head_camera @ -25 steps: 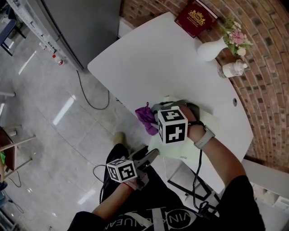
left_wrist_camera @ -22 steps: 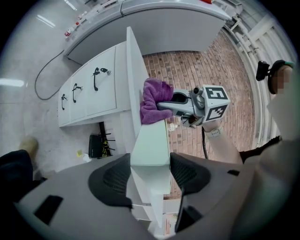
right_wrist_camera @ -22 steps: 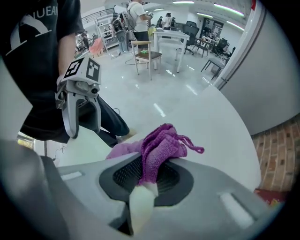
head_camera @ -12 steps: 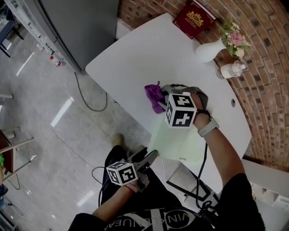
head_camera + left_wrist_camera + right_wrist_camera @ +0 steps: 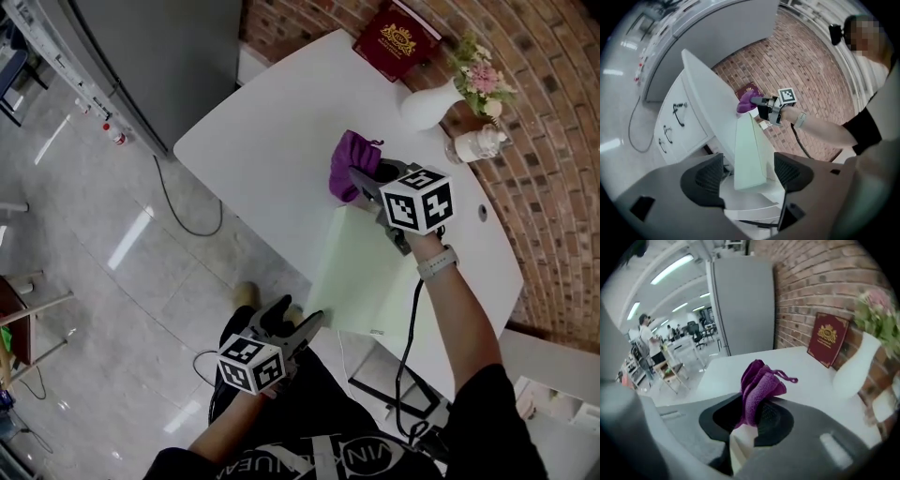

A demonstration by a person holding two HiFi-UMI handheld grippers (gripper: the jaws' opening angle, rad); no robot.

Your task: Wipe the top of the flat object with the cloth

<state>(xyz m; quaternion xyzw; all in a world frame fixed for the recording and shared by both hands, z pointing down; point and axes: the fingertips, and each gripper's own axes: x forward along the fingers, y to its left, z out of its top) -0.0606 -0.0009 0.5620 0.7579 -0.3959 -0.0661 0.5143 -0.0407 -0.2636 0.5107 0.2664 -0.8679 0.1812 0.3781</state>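
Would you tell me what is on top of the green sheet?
Nothing rests on the visible top of the sheet. The right gripper, shut on the cloth, hangs over its far corner and hides that part.

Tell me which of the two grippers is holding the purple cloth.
The right gripper: its jaws are shut on the purple cloth. The left gripper, jaws just opened wider, grips nothing.

Black T-shirt (image 5: 487, 412), white lettering across chest. Pale-strapped wristwatch (image 5: 437, 263) on right wrist. Black cable (image 5: 405, 328) runs below the wristwatch, toward the shirt.
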